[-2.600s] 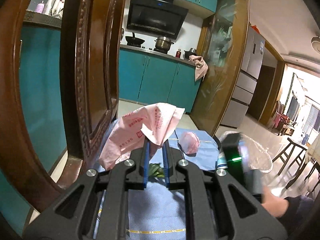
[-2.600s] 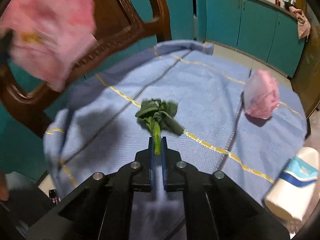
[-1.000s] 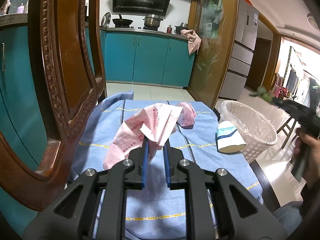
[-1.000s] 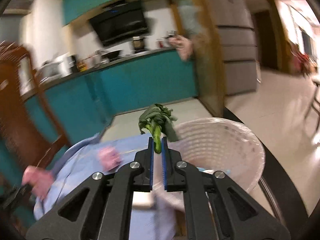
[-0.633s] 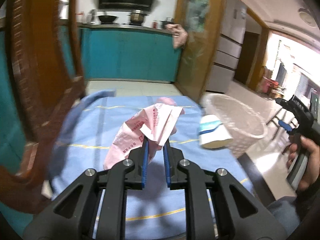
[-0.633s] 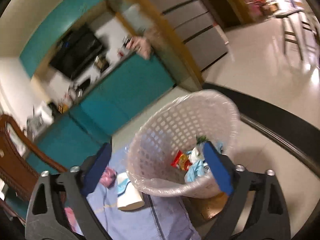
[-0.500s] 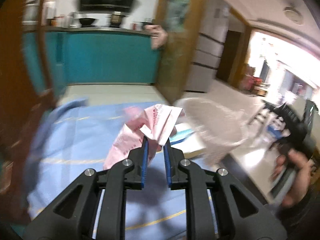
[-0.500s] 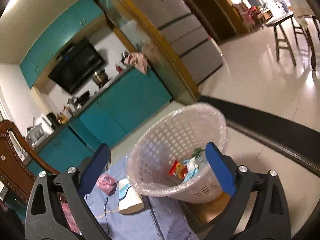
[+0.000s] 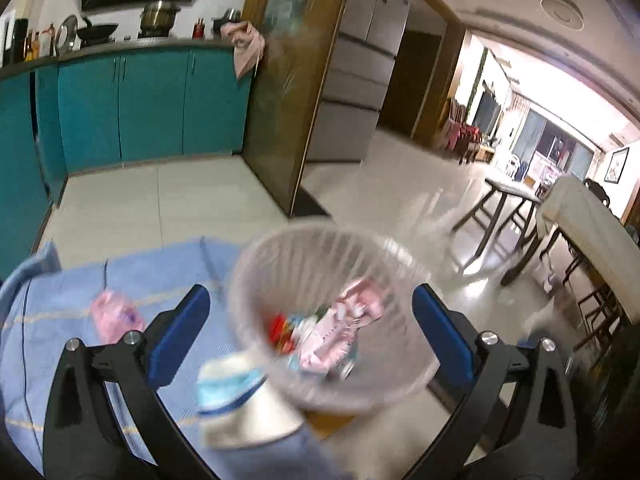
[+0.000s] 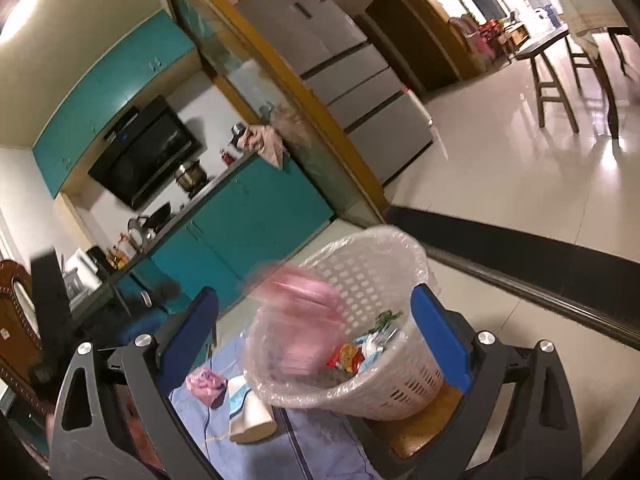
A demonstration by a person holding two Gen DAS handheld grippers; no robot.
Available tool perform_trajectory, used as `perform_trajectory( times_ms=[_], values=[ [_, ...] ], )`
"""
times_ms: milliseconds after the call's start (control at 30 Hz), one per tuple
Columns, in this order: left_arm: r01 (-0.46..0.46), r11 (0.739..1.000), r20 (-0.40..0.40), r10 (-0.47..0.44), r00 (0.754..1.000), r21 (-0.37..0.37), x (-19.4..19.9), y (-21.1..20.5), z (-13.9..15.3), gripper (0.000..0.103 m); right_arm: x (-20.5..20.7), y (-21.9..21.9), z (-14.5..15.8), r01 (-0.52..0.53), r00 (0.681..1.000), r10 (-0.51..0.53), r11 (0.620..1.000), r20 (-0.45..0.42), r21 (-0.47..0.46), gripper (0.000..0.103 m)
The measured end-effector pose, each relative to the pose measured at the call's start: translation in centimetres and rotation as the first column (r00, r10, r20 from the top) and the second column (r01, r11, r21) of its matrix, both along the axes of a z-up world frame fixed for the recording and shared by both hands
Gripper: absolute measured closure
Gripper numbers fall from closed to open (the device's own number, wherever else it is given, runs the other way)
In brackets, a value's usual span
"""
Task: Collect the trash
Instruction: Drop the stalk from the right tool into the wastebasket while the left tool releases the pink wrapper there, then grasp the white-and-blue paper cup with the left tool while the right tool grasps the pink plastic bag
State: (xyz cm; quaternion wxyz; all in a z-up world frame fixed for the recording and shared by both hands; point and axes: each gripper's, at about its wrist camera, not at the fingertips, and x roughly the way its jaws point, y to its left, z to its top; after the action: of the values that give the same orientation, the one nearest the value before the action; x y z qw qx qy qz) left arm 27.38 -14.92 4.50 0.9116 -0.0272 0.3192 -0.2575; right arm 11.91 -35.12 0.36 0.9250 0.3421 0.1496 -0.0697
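left gripper (image 9: 308, 320) jaws just sprang wide apart, nothing clamped. pink bag (image 9: 340, 336) lies inside the white basket (image 9: 256, 264), ahead of and between the blue pads, clear of both. right gripper (image 10: 316, 336) also spread wide and empty, basket between its fingers; there the bag is a pink blur at the basket rim.
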Motion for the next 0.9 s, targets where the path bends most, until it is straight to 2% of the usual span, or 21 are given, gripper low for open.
perform_trajectory(
  times_ms=[133,233,300,333,400,500,600,767,800,900],
  values=[
    [0.036,0.993,0.05,-0.041,0.998,0.114,-3.0,3.6,-3.4,0.003,0.6,0.8,0.0,-0.052,0.999,0.052,0.999,-0.013,-0.001,0.008],
    [0.128,0.96,0.068,-0.15,0.986,0.25,-3.7,4.7,-5.8,0.003,1.1,1.4,-0.1,-0.082,0.996,0.082,0.997,-0.027,0.014,0.008],
    [0.199,0.91,0.073,-0.241,0.968,0.363,-3.7,4.1,-6.7,0.003,1.1,1.6,-0.2,-0.092,0.995,0.092,0.995,-0.031,0.025,0.008],
    [0.247,0.87,0.078,-0.307,0.949,0.426,-3.7,3.6,-7.3,0.003,1.1,1.8,-0.1,-0.094,0.995,0.095,0.995,-0.032,0.021,0.008],
    [0.342,0.795,0.045,-0.418,0.907,0.501,-3.0,2.8,-8.6,0.003,1.0,2.1,0.1,-0.096,0.995,0.096,0.995,-0.032,0.011,0.008],
    [0.439,0.736,-0.043,-0.489,0.871,0.515,-0.8,1.9,-10.1,0.003,1.3,2.3,0.0,-0.109,0.993,0.109,0.994,-0.048,0.006,0.008],
    [0.501,0.715,-0.078,-0.536,0.841,0.488,1.1,1.6,-10.6,0.003,1.6,2.1,-0.1,-0.112,0.992,0.112,0.994,-0.061,0.004,0.008],
    [0.608,0.652,-0.147,-0.618,0.772,0.452,3.0,0.5,-11.6,0.003,1.7,2.0,-0.1,-0.119,0.99,0.119,0.993,-0.069,0.006,0.008],
    [0.623,0.634,-0.156,-0.633,0.759,0.458,3.2,0.3,-11.9,0.003,1.9,2.0,-0.2,-0.121,0.99,0.121,0.993,-0.072,0.009,0.008],
    [0.656,0.603,-0.164,-0.667,0.727,0.455,3.1,-0.5,-12.3,0.004,2.4,2.4,-0.4,-0.14,0.986,0.14,0.99,-0.09,0.014,0.008]
  ],
)
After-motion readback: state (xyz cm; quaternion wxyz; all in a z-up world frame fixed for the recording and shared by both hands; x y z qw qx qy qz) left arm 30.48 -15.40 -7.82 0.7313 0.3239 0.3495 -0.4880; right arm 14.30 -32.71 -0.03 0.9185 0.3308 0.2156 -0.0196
